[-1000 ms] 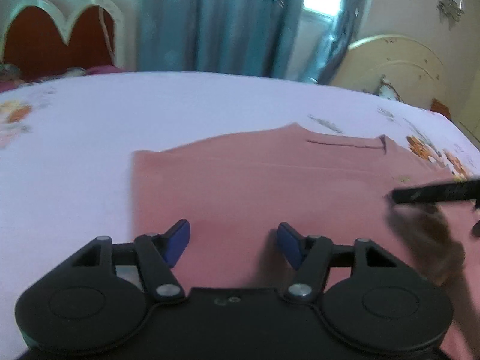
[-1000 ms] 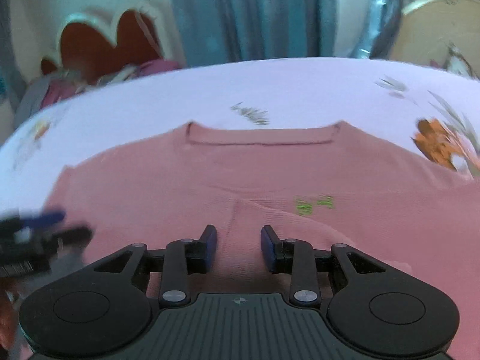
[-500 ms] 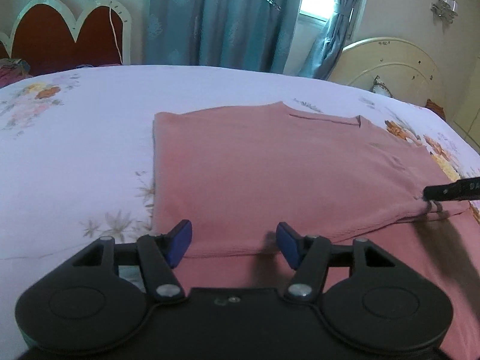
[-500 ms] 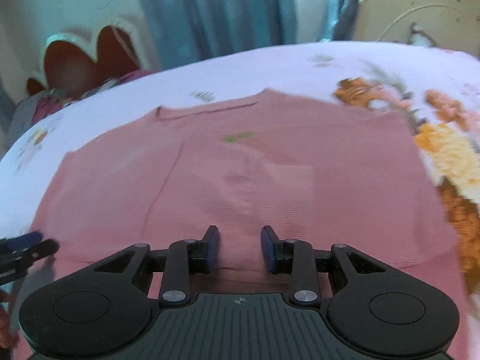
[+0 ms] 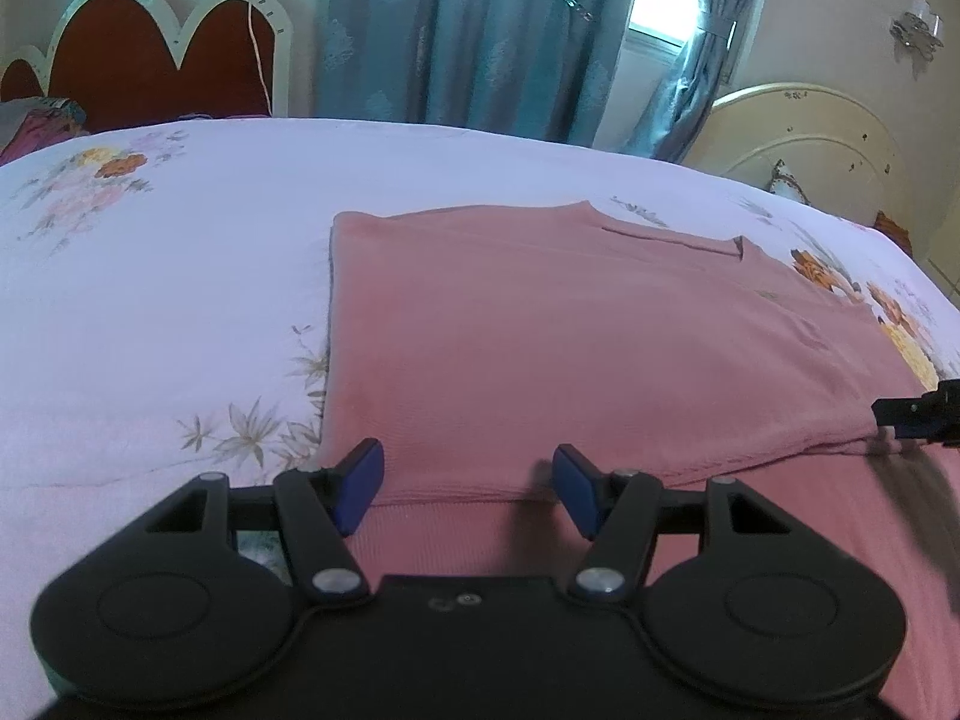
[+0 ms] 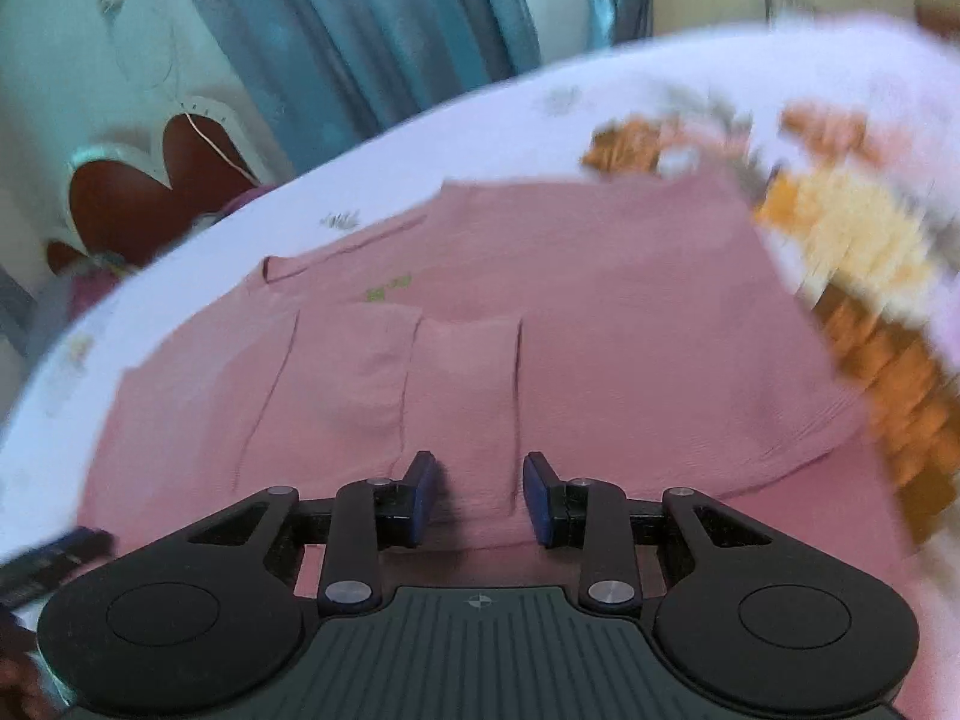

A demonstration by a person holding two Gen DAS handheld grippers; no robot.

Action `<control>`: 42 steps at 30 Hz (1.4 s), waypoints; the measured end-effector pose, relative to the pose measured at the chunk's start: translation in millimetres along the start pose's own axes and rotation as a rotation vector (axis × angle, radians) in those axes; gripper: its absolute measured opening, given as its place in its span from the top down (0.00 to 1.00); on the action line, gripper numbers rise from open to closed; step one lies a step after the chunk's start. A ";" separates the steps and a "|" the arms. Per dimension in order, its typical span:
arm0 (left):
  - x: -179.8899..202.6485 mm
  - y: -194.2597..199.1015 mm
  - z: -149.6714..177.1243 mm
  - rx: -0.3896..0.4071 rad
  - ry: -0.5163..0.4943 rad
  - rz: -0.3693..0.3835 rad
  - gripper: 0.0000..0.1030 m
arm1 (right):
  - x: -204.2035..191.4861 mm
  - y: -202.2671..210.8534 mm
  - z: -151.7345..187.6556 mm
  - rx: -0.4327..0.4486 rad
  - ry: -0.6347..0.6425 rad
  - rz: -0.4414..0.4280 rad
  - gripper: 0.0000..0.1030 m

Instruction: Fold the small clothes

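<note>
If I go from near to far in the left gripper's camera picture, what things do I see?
Left gripper → pink sweater → flowered bedsheet → red headboard and blue curtains.

sweater: dusty pink | bedsheet: pale lilac, floral | curtains: teal

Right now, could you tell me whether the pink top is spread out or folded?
Partly folded: the pink top lies flat on the bed with both sleeves turned in.
</note>
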State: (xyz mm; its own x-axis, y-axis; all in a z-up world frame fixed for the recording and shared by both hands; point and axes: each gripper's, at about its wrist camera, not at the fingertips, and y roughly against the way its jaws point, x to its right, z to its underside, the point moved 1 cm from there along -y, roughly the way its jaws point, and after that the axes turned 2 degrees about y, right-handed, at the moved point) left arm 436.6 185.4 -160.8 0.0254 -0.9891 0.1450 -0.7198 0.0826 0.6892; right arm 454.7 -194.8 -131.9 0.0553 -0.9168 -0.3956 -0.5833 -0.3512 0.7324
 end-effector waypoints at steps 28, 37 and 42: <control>24.9 33.3 15.8 -0.033 -0.098 -0.136 0.13 | -3.5 48.2 4.7 0.077 0.153 0.040 0.81; 11.7 101.5 87.0 -0.086 -0.005 -0.153 0.31 | 68.7 145.5 44.4 0.066 0.088 -0.045 0.22; 6.8 138.5 118.4 -0.097 0.059 -0.129 0.36 | 112.8 179.2 89.3 0.006 -0.011 -0.078 0.53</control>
State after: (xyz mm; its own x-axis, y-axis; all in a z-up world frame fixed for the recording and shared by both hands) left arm 255.0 175.8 -148.4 0.1564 -0.9835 0.0904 -0.6376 -0.0306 0.7698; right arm 284.0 -344.1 -94.8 0.0920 -0.8846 -0.4572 -0.5826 -0.4202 0.6957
